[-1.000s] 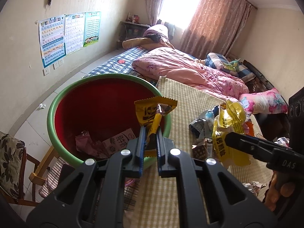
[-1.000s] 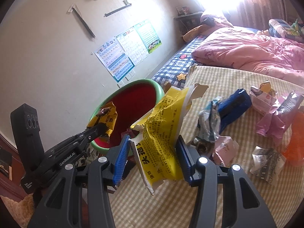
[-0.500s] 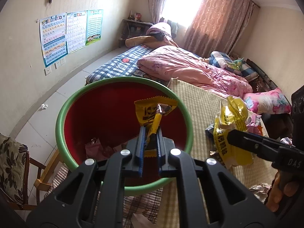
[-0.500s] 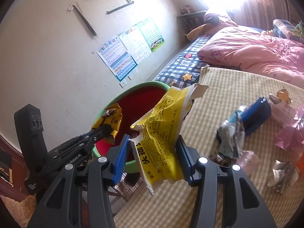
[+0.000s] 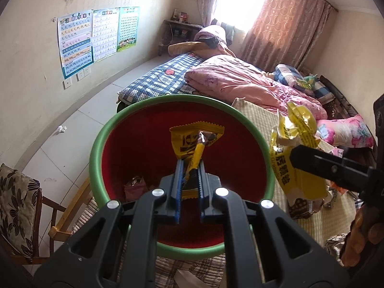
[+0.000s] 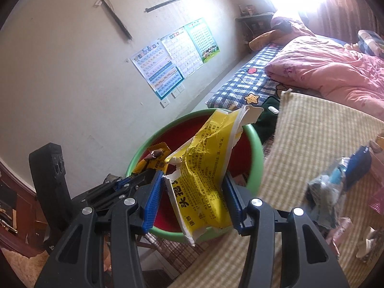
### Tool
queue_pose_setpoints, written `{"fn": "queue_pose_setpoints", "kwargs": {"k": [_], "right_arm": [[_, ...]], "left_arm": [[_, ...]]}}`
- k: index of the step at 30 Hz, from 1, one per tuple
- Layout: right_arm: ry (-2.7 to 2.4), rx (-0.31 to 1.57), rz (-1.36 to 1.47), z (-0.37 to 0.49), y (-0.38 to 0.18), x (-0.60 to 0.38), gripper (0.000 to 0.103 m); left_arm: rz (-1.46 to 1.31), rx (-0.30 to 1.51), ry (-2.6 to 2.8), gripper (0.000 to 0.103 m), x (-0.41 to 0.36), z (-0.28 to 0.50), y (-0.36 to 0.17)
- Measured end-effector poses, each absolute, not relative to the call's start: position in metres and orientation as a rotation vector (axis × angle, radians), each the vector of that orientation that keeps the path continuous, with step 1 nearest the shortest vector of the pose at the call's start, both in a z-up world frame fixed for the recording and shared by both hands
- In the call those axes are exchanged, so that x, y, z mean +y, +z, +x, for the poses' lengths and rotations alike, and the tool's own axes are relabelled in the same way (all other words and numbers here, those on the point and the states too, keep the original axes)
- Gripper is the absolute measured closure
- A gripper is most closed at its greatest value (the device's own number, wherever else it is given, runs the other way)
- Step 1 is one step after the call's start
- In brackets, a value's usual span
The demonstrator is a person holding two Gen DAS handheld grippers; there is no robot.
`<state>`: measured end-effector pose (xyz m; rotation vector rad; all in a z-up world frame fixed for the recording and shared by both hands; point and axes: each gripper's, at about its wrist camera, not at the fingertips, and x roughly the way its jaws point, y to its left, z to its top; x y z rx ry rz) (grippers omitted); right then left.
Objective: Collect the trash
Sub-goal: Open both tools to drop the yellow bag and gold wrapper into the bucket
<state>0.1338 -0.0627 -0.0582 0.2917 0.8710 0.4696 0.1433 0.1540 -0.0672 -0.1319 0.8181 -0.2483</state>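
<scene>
- The left gripper (image 5: pixel 189 168) is clamped nearly closed on a small yellow snack wrapper (image 5: pixel 195 139), held above the red inside of the green-rimmed basin (image 5: pixel 96 148).
- The right gripper (image 6: pixel 192 187) stands half spread, its blue pads pinching a large torn yellow bag (image 6: pixel 204 168) over the basin's rim.
- More wrappers (image 6: pixel 331 187) lie on the woven mat (image 6: pixel 312 124).

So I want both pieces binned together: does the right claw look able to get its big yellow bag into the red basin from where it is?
Probably yes. The right claw holds the yellow bag right at the basin's green rim, with the basin's mouth open. The left claw, gripping a small wrapper, hangs beside it and might crowd the drop.
</scene>
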Motion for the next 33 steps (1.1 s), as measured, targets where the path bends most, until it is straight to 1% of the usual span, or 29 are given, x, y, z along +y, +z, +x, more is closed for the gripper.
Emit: {"fn": "queue_pose_setpoints", "kwargs": {"k": [14, 16, 18, 19, 20, 24, 33], "right_arm": [[0.49, 0.871, 0.285, 0.152, -0.056, -0.042, 0.053], [0.491, 0.869, 0.282, 0.151, -0.055, -0.041, 0.053], [0.485, 0.863, 0.284, 0.151, -0.054, -0.041, 0.047], [0.483, 0.861, 0.287, 0.151, -0.054, -0.041, 0.044], [0.481, 0.858, 0.289, 0.151, -0.053, -0.041, 0.042], [0.478, 0.846, 0.289, 0.146, -0.049, -0.045, 0.041], [0.459, 0.801, 0.292, 0.114, -0.037, -0.071, 0.04]], "left_arm": [[-0.139, 0.818, -0.224, 0.092, 0.165, 0.147, -0.07], [-0.145, 0.811, -0.208, 0.084, 0.167, 0.147, -0.069], [-0.157, 0.802, -0.193, 0.064, 0.164, 0.143, -0.068], [-0.161, 0.796, -0.187, 0.06, 0.165, 0.142, -0.067], [-0.164, 0.792, -0.182, 0.055, 0.166, 0.141, -0.067], [-0.169, 0.784, -0.17, 0.05, 0.166, 0.139, -0.063], [-0.158, 0.767, -0.2, 0.05, 0.147, 0.124, -0.054]]}}
